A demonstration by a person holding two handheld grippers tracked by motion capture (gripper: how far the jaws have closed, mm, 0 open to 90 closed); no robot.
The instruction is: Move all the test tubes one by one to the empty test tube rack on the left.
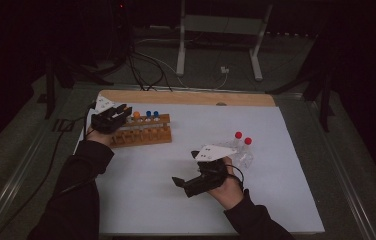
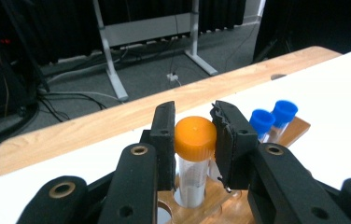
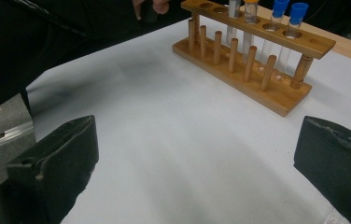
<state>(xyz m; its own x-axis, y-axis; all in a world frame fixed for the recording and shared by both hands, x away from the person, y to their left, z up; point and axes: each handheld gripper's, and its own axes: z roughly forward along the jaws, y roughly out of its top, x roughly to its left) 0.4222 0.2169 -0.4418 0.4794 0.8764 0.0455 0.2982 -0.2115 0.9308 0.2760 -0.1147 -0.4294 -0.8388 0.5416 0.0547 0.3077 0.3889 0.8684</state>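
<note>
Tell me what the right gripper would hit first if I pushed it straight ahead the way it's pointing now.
Probably the wooden rack. The right gripper stands open over bare white table, and the rack lies ahead, slightly to the right in its view. Depth is unclear, so it might slide past the rack's near end.

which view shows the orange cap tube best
The left gripper view: the orange-capped tube stands in the rack with the left gripper closed on its cap. In the right gripper view it sits far off at the top edge. The high view shows just a small orange dot.
</note>
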